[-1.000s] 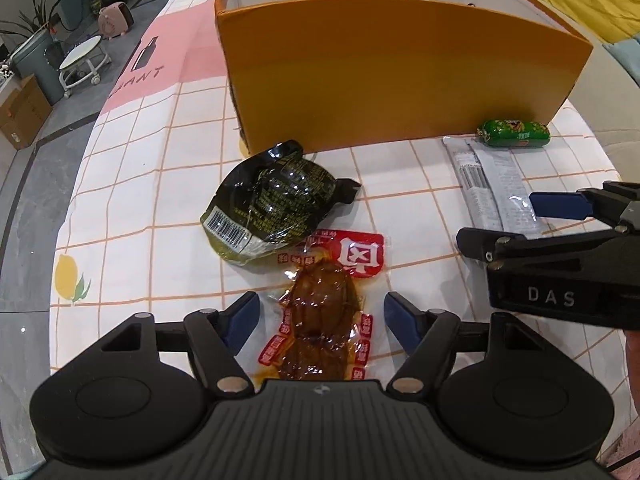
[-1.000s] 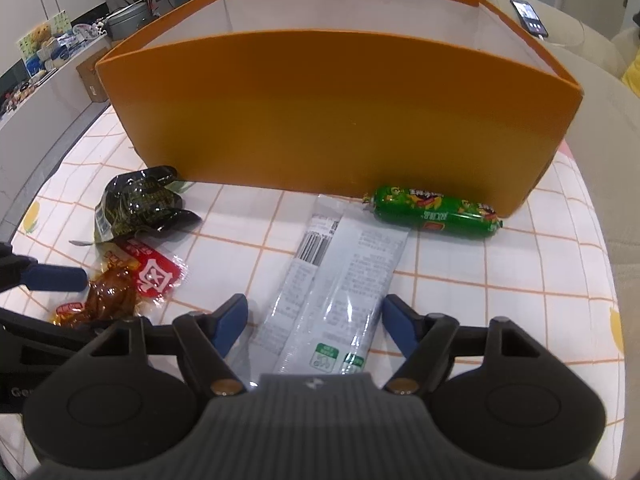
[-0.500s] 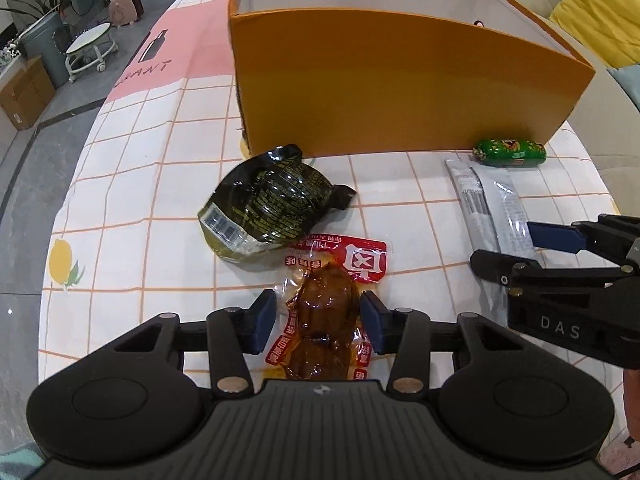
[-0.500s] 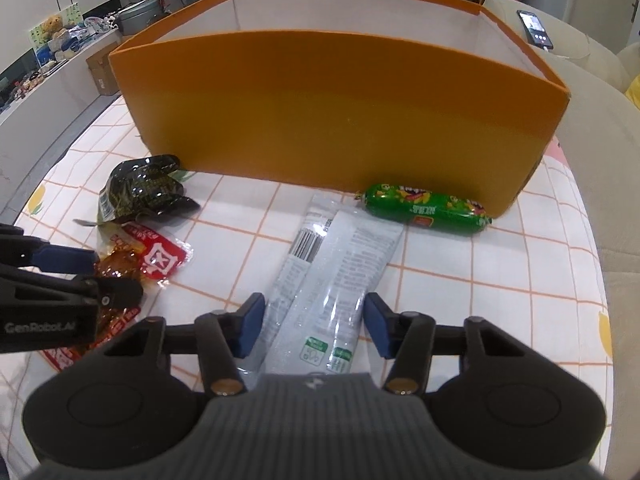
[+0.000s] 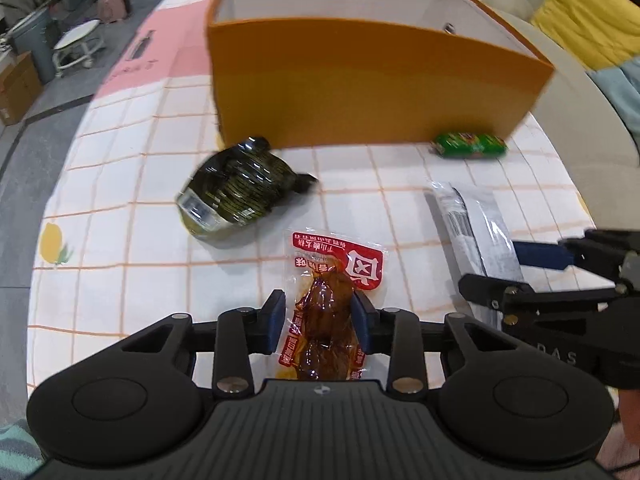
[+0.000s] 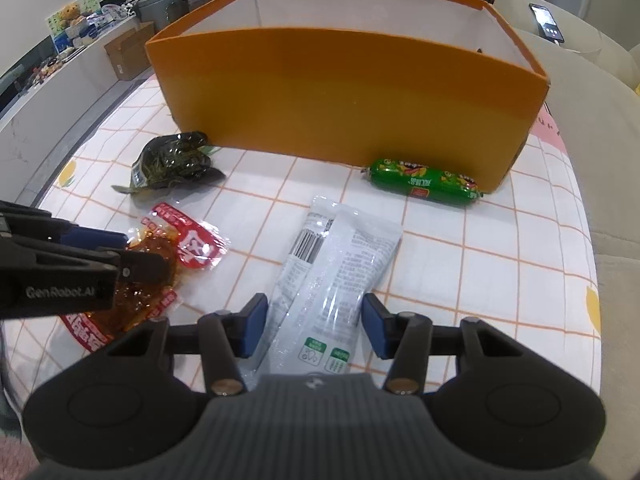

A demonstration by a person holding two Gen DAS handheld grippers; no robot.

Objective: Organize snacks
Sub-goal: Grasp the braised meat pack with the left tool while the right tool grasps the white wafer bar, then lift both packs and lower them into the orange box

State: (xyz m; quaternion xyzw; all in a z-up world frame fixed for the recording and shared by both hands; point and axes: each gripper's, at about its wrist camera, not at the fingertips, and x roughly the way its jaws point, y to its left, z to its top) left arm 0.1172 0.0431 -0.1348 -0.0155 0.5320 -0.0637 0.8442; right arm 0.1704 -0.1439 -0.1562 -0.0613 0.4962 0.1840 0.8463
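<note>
My left gripper is shut on a red and clear packet of brown meat, which also shows in the right wrist view. My right gripper has its jaws close on either side of a white and grey pouch, also seen in the left wrist view. A large orange box, open on top, stands behind. A dark green packet and a green sausage lie in front of the box.
The table wears a white cloth with an orange grid. A beige sofa with a phone is to the right; a yellow cushion lies beyond. The table's left edge drops to the floor.
Both grippers have closed in. The left one has shut on the meat packet and lifted it; the right jaws have narrowed around the white pouch. Both have risen a little.
</note>
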